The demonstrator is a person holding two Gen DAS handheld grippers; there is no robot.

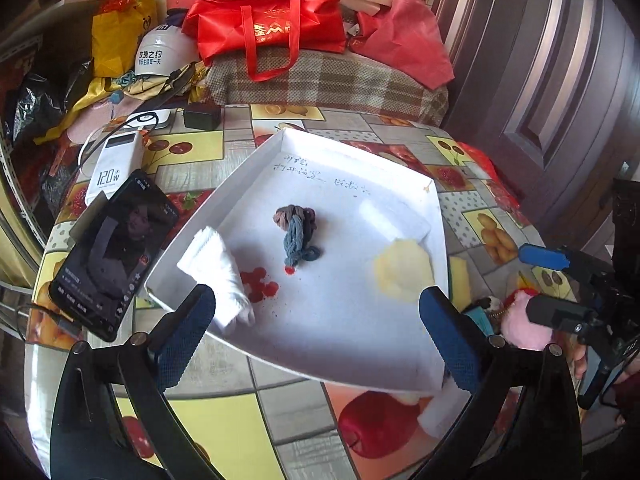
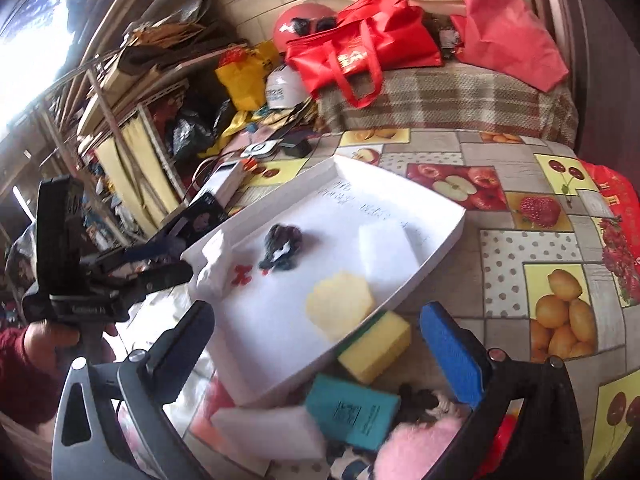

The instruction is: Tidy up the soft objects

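Both grippers, left [image 1: 316, 316] and right [image 2: 318, 344], gaped wide and empty; the right risked nudging the white tray [image 2: 400, 292] while reaching the near yellow sponge [image 2: 376, 346].

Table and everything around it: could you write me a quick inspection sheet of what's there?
Surface: round table under fruit-print cloth.
Job's things: white tray holds knotted rag, folded cloth, pale sponge; outside it, yellow sponge, teal sponge, pink plush.
Clutter: phone, power bank.
Grippers: left gripper and right gripper open, empty.
Cables: one at the power bank.
Surroundings: red bag, helmets, shelves.
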